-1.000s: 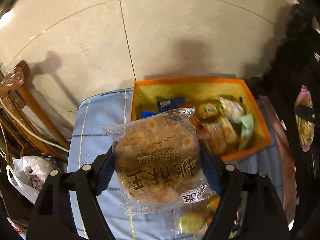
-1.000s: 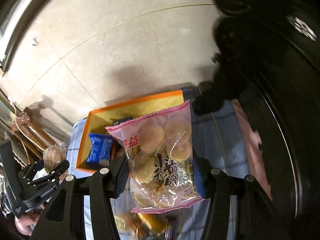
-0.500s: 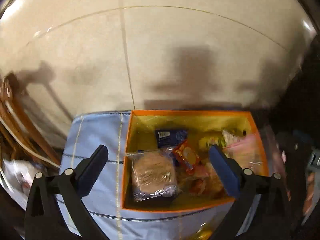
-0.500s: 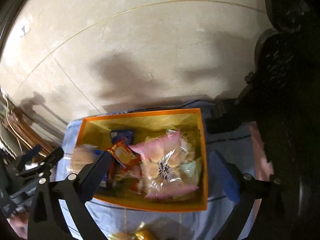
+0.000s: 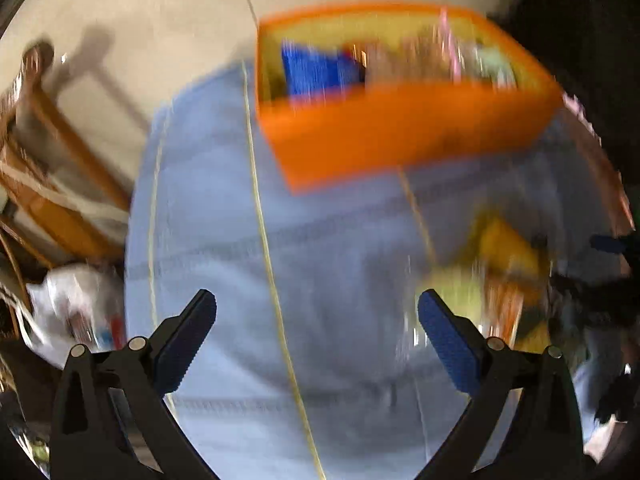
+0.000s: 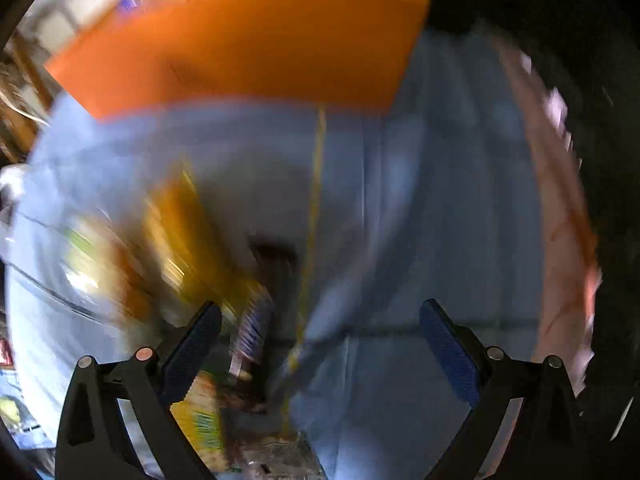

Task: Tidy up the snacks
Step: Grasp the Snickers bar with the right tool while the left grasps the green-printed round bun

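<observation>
A pale tiled floor [image 5: 160, 20] fills the top of the left wrist view. Below it a light blue cloth [image 5: 320, 280] with thin yellow lines covers the worktop and takes up most of both views, which are heavily smeared by motion blur.

On the far part of the cloth stands an orange box [image 5: 400, 132] with a yellow inside. It holds several snack packets, among them a blue packet [image 5: 312, 68] at its left end and a pink-edged bag [image 5: 448, 48] further right; the rest are too blurred to tell apart. In the right wrist view the same box [image 6: 248, 48] sits at the top, its near wall facing the camera.

Wooden furniture [image 5: 48, 184] stands beside the worktop at the left, with a white plastic bag [image 5: 72, 308] below it.

A loose pile of yellow and orange snack packets [image 5: 504, 276] lies on the cloth nearer than the box, well apart from it. In the right wrist view this pile [image 6: 168, 248] lies to the left, reaching down beside the left finger.

The left gripper [image 5: 316, 324] has its fingers [image 5: 448, 344] spread wide and released, with only cloth between them. The right gripper [image 6: 320, 332] is likewise spread wide and grasps nothing; a striped packet [image 6: 252, 332] lies on the cloth just inside its left finger.
</observation>
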The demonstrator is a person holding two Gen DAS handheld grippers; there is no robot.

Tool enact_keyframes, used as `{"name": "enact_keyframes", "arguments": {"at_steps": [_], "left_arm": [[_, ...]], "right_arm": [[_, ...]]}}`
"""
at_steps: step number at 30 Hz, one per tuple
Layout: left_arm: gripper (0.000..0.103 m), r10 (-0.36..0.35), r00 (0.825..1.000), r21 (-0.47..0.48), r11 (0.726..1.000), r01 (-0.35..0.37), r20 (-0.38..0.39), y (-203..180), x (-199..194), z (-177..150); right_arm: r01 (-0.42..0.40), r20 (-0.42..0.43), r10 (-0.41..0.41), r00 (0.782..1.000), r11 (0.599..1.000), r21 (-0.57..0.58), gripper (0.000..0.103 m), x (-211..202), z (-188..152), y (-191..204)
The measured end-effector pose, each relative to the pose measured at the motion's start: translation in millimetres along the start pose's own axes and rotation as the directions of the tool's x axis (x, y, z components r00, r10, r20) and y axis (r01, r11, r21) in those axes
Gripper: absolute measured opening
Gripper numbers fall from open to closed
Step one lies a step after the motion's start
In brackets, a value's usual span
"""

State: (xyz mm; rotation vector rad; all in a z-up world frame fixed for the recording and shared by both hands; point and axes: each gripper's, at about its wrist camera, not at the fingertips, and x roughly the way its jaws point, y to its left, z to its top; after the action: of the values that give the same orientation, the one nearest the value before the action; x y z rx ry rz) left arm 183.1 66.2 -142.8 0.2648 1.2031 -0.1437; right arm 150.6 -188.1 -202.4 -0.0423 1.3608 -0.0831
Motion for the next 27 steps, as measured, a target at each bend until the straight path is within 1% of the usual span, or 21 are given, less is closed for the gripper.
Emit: {"name": "enact_keyframes", "arguments": {"at_steps": [2,5,7,8,9,10,11,12,13,14,16,17,19,20,21,24,25,26,27], "left_arm": [[0.099,-0.020,0.999,-0.026,0.999,0.019,-0.034,1,5,-19],[0.099,-0.041,0.997,-0.040,0.998,0.039,-0.061,-4,11,-32],[0.099,-0.014,0.998,-0.039,0.999,0.012,-0.061,-10,17,-29],[0.099,-0.023,0.998,-0.030,0.999,0.021,-0.057,-16,20,-26],[0.099,-0.040,0.998,-0.022,0.999,0.039,-0.051,-23,24,-23],[0.099,-0.054,0.998,-0.014,0.998,0.054,-0.042,-29,26,-19],[0.099,-0.057,0.998,-0.002,0.998,0.057,-0.033,-38,29,-13],[0.099,-0.067,0.997,0.007,0.998,0.068,-0.026,-47,31,-8],[0.099,-0.088,0.996,0.021,0.996,0.088,-0.018,-55,35,-4],[0.099,-0.081,0.996,0.038,0.996,0.082,-0.030,-64,42,-1],[0.099,-0.058,0.996,0.072,0.995,0.063,-0.064,-76,57,2],[0.099,-0.066,0.995,0.075,0.995,0.072,-0.070,-79,60,1],[0.099,-0.101,0.988,0.070,0.991,0.110,-0.118,-82,72,-1],[0.099,-0.081,0.986,0.073,0.993,0.092,-0.143,-84,80,-3],[0.099,-0.077,0.986,0.074,0.993,0.089,-0.145,-85,84,-5],[0.098,-0.153,0.984,0.032,0.987,0.156,-0.093,-77,86,-7],[0.078,-0.191,0.978,-0.009,0.982,0.191,-0.080,-71,86,-7],[0.061,-0.232,0.971,-0.049,0.972,0.229,-0.057,-65,83,-6],[0.058,-0.233,0.971,-0.044,0.972,0.231,-0.054,-62,80,-4]], "right_arm": [[-0.010,0.035,0.009,0.999,1.000,0.022,0.099,2,-5,-2],[0.074,0.099,-0.075,0.992,0.997,0.011,0.099,9,-8,0],[0.047,0.101,-0.050,0.994,0.998,0.032,0.099,8,-11,-4],[-0.024,0.110,0.017,0.994,0.998,0.061,0.093,8,-15,-10],[-0.059,0.120,0.048,0.992,0.994,0.091,0.084,7,-18,-15],[-0.036,0.149,0.019,0.989,0.993,0.113,0.074,1,-22,-19],[-0.048,0.166,0.027,0.986,0.991,0.122,0.043,-4,-24,-21],[-0.047,0.173,0.023,0.985,0.990,0.134,0.021,-7,-25,-23],[-0.037,0.169,0.014,0.986,0.990,0.136,0.017,-9,-27,-24],[-0.044,0.164,0.024,0.986,0.991,0.123,0.017,-9,-30,-26],[-0.070,0.168,0.047,0.985,0.988,0.135,0.017,-12,-35,-32],[-0.092,0.165,0.065,0.984,0.983,0.158,0.017,-14,-37,-38],[-0.101,0.158,0.072,0.985,0.977,0.185,0.017,-17,-44,-51],[-0.101,0.152,0.073,0.986,0.978,0.184,0.017,-18,-46,-55],[-0.105,0.147,0.079,0.986,0.979,0.176,0.018,-18,-48,-57],[-0.112,0.155,0.085,0.984,0.978,0.175,0.018,-19,-53,-58],[-0.105,0.157,0.079,0.984,0.980,0.168,0.018,-20,-54,-58],[-0.100,0.155,0.075,0.985,0.981,0.164,0.017,-19,-60,-55],[-0.097,0.149,0.074,0.986,0.983,0.155,0.017,-16,-62,-45]]}}
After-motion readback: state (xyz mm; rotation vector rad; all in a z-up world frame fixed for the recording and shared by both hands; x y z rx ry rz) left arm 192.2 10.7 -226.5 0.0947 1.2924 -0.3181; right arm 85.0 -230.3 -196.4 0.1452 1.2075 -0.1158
